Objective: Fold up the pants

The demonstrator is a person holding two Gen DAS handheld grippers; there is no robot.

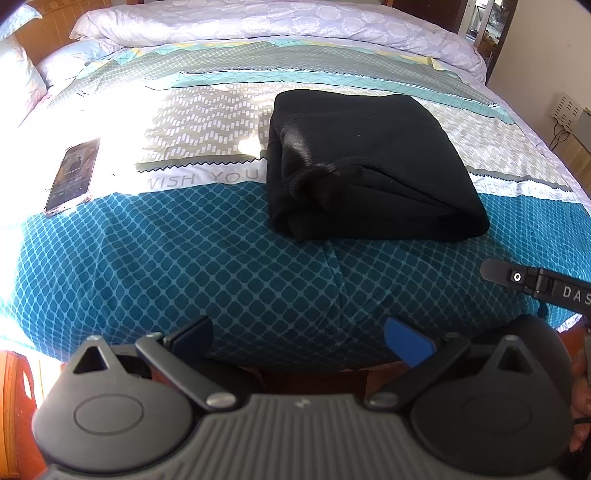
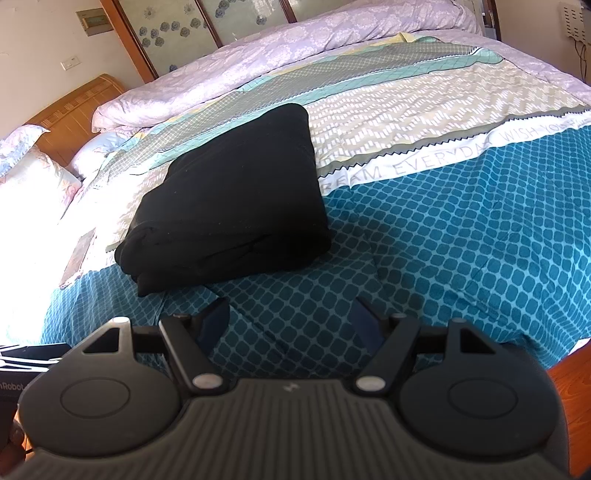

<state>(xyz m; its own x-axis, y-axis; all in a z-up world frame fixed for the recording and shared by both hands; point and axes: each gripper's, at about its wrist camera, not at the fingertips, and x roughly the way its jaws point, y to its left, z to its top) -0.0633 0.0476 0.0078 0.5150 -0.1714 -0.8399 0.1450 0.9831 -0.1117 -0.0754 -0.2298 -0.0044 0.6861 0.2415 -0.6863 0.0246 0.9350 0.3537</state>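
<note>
Black pants (image 1: 369,166) lie folded in a compact thick rectangle on the patterned bedspread (image 1: 221,266); they also show in the right wrist view (image 2: 229,206). My left gripper (image 1: 299,339) is open and empty, held back near the bed's front edge, well short of the pants. My right gripper (image 2: 291,321) is open and empty, above the teal part of the bedspread (image 2: 461,229), just in front of the pants' near edge. One finger of the right gripper (image 1: 532,280) shows at the right edge of the left wrist view.
A phone (image 1: 72,173) lies on the bed to the left of the pants. A rolled lilac duvet (image 1: 258,22) runs along the far side of the bed. Pillows (image 2: 33,173) and a wooden headboard (image 2: 74,99) are at the left. Wooden floor (image 2: 576,373) lies beyond the bed's edge.
</note>
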